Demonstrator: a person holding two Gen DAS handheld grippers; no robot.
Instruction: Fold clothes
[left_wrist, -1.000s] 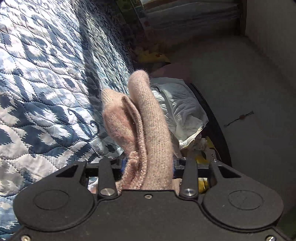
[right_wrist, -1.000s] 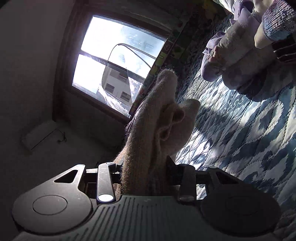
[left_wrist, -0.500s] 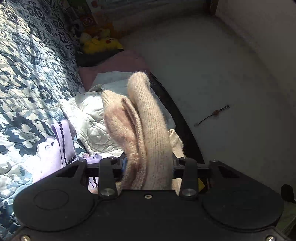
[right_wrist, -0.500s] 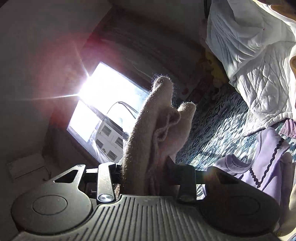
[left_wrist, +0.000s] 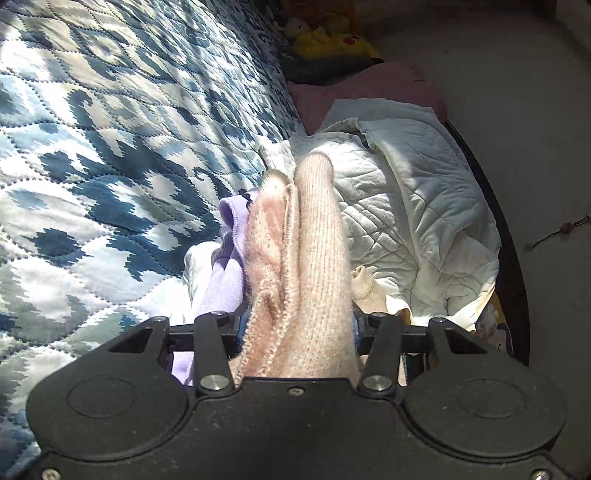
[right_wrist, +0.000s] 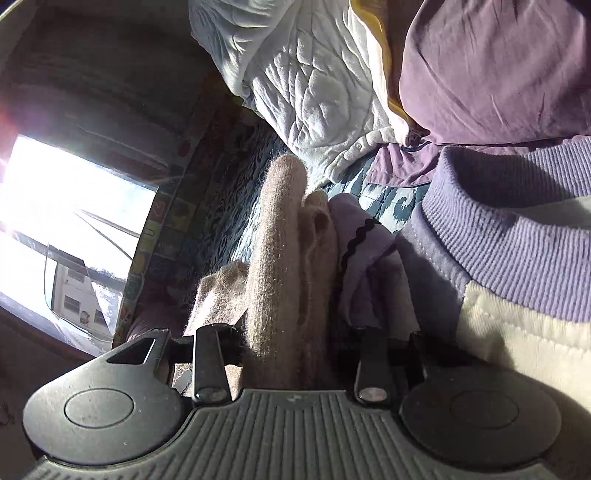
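Observation:
A beige knit garment (left_wrist: 314, 240) is bunched up between the fingers of my left gripper (left_wrist: 298, 330), which is shut on it; the fabric hides the fingertips. The same beige knit (right_wrist: 280, 243) rises out of my right gripper (right_wrist: 291, 336), also shut on it. Both grippers hold it low over a pile of clothes on the blue-and-white quilt (left_wrist: 110, 155). A lavender garment (left_wrist: 229, 273) lies just left of the knit in the left wrist view. A white quilted garment (left_wrist: 413, 221) lies to its right.
In the right wrist view a lavender ribbed-collar top (right_wrist: 509, 221), a purple garment (right_wrist: 498, 70) and the white quilted garment (right_wrist: 306, 81) crowd the right and top. A bright window (right_wrist: 66, 221) is at left. The dark bed edge (left_wrist: 513, 258), grey floor (left_wrist: 546, 129) and a yellow plush toy (left_wrist: 332, 40) show in the left wrist view.
Both grippers have swung with the knit away from the open quilt and window view, down to the clothes pile. The grip on the knit is unchanged.

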